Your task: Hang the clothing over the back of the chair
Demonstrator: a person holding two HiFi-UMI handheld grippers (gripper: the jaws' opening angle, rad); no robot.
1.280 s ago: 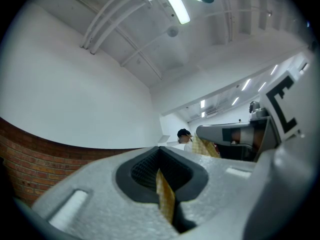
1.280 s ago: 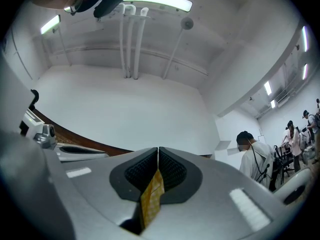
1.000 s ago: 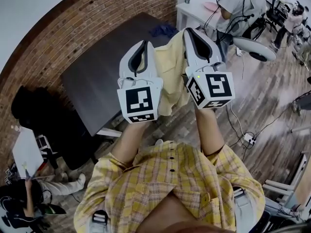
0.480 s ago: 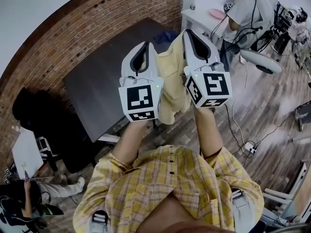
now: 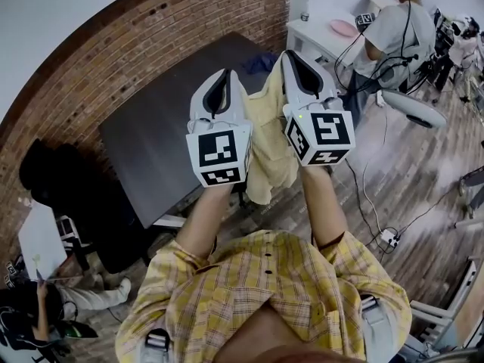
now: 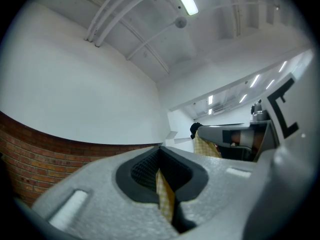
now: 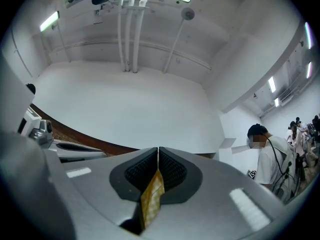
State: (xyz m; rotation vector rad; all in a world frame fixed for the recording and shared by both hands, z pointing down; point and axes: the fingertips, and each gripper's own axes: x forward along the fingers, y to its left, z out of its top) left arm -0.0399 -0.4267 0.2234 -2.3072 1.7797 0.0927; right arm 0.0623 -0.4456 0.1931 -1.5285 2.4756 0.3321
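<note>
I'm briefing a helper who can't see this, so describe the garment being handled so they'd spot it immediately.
Start at the dark table beside the brick wall. In front of it, the left gripper and right gripper are raised, both shut on a pale yellow checked garment hanging between them. Unlike the similar shirt the person wears, it dangles loose.

dark grey rectangular table top (image 5: 159,138) out front is mostly bare, just a crumpled blue cloth (image 5: 261,60) at its far corner. black office chair (image 5: 64,191) sits off its left end, near the red brick wall (image 5: 113,59) (narrow lane there). on the right the wooden plank floor (image 5: 423,165) is open but crossed by loose cables (image 5: 366,201) and a white power strip (image 5: 389,238). a yellow checked garment (image 5: 271,165) fills the gap between left gripper (image 5: 220,80) and right gripper (image 5: 292,57), both clamped on it.
</note>
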